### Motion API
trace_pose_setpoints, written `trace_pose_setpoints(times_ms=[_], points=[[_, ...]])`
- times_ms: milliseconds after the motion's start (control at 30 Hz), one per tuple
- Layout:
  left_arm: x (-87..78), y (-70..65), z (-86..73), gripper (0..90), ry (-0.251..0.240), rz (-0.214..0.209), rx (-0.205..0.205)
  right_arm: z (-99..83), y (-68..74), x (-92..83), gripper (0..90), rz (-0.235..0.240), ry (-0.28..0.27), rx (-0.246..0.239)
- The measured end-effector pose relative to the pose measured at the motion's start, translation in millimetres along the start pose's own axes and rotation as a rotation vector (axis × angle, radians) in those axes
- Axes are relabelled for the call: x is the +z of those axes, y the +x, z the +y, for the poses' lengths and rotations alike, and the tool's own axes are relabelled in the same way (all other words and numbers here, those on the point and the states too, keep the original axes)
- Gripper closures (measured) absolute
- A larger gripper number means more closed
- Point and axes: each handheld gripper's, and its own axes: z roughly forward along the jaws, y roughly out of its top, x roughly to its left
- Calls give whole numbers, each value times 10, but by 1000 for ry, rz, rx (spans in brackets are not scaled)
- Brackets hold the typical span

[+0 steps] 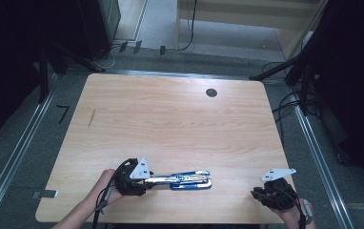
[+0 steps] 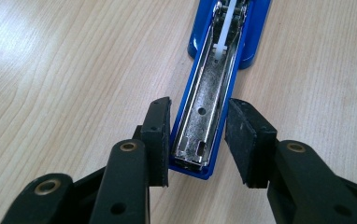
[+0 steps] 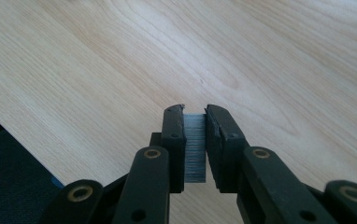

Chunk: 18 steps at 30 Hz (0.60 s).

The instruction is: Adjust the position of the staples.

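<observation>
Blue stapler (image 1: 192, 180) lies opened flat near the front edge of the wooden table (image 1: 170, 114), left of centre, its long axis running left-right in the high view. Left gripper (image 1: 144, 179) sits at the stapler's left end. In the left gripper view the jaws straddle the open metal staple channel (image 2: 204, 116): the left pad (image 2: 160, 135) lies against the blue side wall, the right pad (image 2: 244, 140) stands just beside the other wall with a thin gap, so a full clamp can't be confirmed. White pusher (image 2: 223, 46) visible farther up the channel, with the stapler's blue base beyond it. Right gripper (image 1: 261, 193) sits near the front right corner of the table, well apart from the stapler. In the right gripper view its jaws are clenched on a strip of staples (image 3: 195, 149), grey and ribbed, held upright between the pads above bare wood. Farther back, a dark round grommet (image 1: 211, 92) sits in the tabletop near the far edge, right of centre. Past the table: grey floor and cables (image 1: 285, 102).
</observation>
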Motion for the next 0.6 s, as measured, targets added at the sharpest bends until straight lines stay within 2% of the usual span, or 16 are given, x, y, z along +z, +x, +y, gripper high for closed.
trace_pose_setpoints(times_ms=[400, 500, 600], points=[[3, 1, 1, 617, 1, -2, -1, 129, 73, 33, 787, 9, -10, -22], [8, -1, 1, 616, -2, -4, -1, 179, 105, 49, 786, 15, -18, -48], [7, 0, -1, 616, -2, -3, 1, 202, 125, 59, 786, 15, -14, -53]])
